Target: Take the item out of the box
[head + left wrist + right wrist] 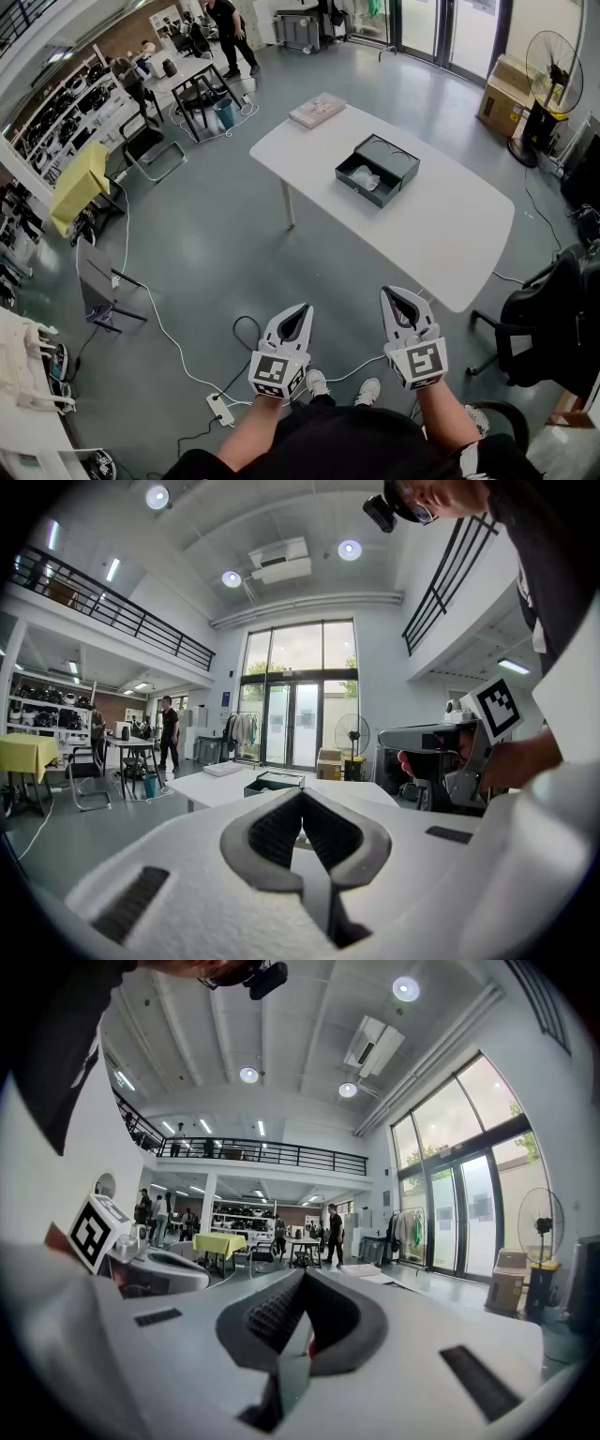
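A dark open box (378,171) lies on the white table (441,234), far ahead of me. A clear plastic-wrapped item (365,178) rests in the box's near-left part. Both grippers hang low in front of my body, well short of the table, above the grey floor. My left gripper (304,309) has its jaws together and holds nothing. My right gripper (387,294) is likewise shut and empty. In the left gripper view the box (274,782) is small and distant beyond the closed jaw tips (302,795). The right gripper view looks past its closed tips (305,1277) across the hall.
A flat pale package (318,110) lies on the table's far corner. A black office chair (553,323) stands to the right of the table. A cable and power strip (220,409) lie on the floor by my feet. A fan (553,64) and cardboard boxes (506,94) are at the back right.
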`<state>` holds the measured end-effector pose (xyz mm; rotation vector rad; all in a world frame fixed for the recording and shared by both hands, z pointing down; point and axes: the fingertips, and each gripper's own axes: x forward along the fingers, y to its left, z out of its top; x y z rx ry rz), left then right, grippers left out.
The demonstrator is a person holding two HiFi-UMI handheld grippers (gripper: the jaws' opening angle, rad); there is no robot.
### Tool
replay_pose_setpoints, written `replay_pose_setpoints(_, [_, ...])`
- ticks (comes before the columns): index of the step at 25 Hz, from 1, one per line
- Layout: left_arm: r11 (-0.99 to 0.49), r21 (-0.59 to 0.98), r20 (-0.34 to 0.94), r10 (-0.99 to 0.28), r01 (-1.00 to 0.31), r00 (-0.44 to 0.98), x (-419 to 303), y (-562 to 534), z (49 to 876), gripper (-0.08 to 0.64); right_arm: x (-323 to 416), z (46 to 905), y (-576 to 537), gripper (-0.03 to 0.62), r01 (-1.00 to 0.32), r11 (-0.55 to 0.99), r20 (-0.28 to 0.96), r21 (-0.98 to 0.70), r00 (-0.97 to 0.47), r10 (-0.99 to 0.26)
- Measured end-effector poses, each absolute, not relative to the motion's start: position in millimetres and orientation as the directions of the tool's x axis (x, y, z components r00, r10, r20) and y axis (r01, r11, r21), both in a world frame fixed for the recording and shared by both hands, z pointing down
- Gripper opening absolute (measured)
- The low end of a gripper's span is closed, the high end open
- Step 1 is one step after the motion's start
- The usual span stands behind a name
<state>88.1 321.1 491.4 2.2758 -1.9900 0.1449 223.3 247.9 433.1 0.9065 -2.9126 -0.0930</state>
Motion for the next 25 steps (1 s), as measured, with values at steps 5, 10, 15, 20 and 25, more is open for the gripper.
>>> replay_pose_setpoints(5, [-0.129,0.032,0.158,-0.979,-0.991,0.132,94.7,326.2,492.9,0.009,230.9,433.0,253.5,0.003,-0.561,0.823,0.075,0.091,-0.82,-0.568])
replay_pose_setpoints(10, [-0.134,0.038,0.157,-0.978,-0.99,0.138,92.0,332.1,492.9,0.009,227.4,437.9,261.9,0.003,-0.562,0.824,0.079,0.075,-0.82,-0.567])
replay_pose_setpoints(15, [-0.125,0.042,0.15,-0.98,-0.991,0.13,71.7,337.1,491.6,0.009,209.0,437.9,266.6,0.005,-0.554,0.832,0.065,0.033,-0.83,-0.555])
replay_pose_setpoints(20, [-0.121,0.042,0.139,-0.982,-0.992,0.126,40.5,341.4,488.8,0.009,180.0,436.7,268.2,0.005,-0.556,0.83,0.073,0.05,-0.827,-0.558])
replay_pose_setpoints(25, [-0.112,0.044,0.131,-0.985,-0.993,0.117,6.2,347.8,488.3,0.009,151.7,437.5,271.5,0.006,-0.557,0.828,0.073,0.066,-0.825,-0.561])
